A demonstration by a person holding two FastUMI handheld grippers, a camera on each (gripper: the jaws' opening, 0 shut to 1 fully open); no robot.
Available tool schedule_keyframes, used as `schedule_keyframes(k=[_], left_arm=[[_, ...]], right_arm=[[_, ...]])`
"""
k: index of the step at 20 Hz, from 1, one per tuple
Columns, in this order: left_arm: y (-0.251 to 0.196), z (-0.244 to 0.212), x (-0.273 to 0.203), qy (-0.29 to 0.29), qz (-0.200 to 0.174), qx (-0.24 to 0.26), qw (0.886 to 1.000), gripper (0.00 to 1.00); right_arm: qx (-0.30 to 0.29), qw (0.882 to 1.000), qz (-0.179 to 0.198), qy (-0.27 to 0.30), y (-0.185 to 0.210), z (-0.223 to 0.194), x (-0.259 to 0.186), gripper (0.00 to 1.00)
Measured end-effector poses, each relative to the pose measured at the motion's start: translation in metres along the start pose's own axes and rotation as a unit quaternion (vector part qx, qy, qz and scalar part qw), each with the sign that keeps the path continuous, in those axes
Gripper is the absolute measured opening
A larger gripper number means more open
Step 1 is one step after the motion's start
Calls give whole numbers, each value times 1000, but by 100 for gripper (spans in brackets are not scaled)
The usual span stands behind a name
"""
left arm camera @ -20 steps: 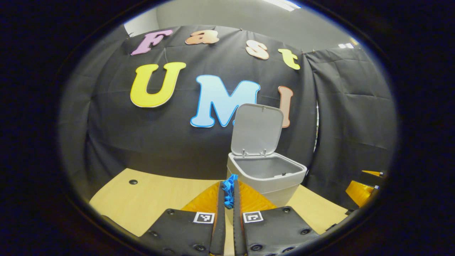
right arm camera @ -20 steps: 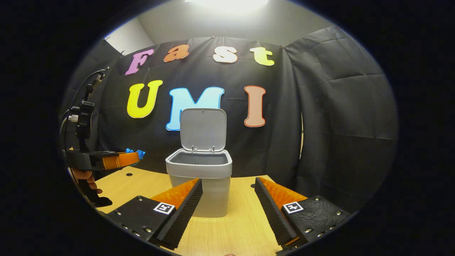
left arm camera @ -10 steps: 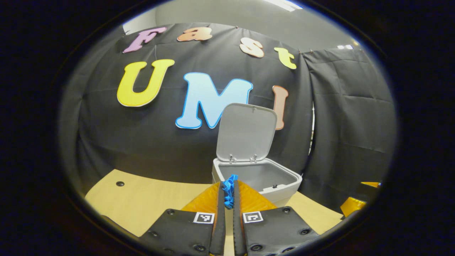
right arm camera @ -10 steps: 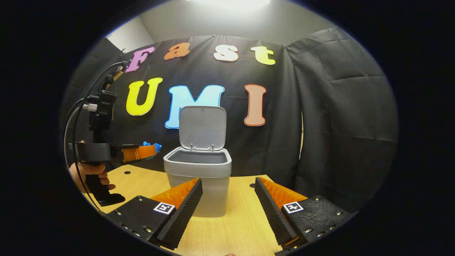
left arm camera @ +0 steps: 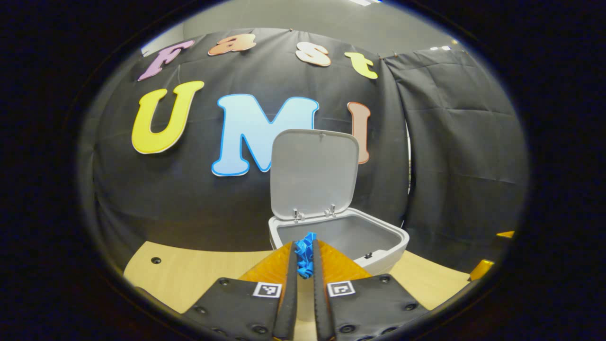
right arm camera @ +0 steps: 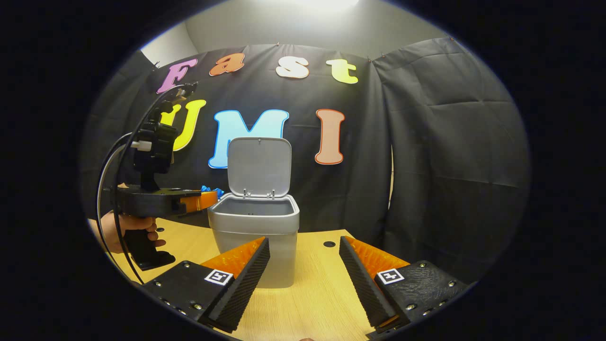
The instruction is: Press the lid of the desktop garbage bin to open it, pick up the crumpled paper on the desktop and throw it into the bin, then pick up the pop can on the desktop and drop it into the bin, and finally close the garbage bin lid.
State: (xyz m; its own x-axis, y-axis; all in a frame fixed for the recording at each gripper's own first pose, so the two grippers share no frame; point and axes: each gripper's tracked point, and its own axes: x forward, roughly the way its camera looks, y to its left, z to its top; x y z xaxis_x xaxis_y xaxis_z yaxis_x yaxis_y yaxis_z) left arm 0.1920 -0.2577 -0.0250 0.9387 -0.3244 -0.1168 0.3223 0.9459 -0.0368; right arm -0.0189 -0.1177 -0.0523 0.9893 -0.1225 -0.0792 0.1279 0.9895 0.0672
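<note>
We're on the paper step: left claw (left arm camera: 305,284) clamped on blue paper (left arm camera: 305,253), just short of the open bin (left arm camera: 383,248) at 12 o'clock. Next: carry over the opening, release. Right claw (right arm camera: 304,279) apart, idle above the worktop (right arm camera: 312,303).

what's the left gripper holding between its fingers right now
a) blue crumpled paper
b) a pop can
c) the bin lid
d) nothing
a: in the left gripper view the left gripper has both fingers closed on the blue crumpled paper, held near the rim of the open bin with its lid standing up.
</note>
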Motion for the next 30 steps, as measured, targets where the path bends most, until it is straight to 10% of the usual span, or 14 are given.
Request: schedule_keyframes(k=[14, 30], left_arm=[[5, -5, 8, 2, -21, -14, 1000, 90], [67, 1, -107, -36, 81, -1, 996, 96]], right_arm=[[-23, 1000, 10, 10, 13, 1, -5, 95], [-21, 990, 138, 27, 87, -19, -27, 95]])
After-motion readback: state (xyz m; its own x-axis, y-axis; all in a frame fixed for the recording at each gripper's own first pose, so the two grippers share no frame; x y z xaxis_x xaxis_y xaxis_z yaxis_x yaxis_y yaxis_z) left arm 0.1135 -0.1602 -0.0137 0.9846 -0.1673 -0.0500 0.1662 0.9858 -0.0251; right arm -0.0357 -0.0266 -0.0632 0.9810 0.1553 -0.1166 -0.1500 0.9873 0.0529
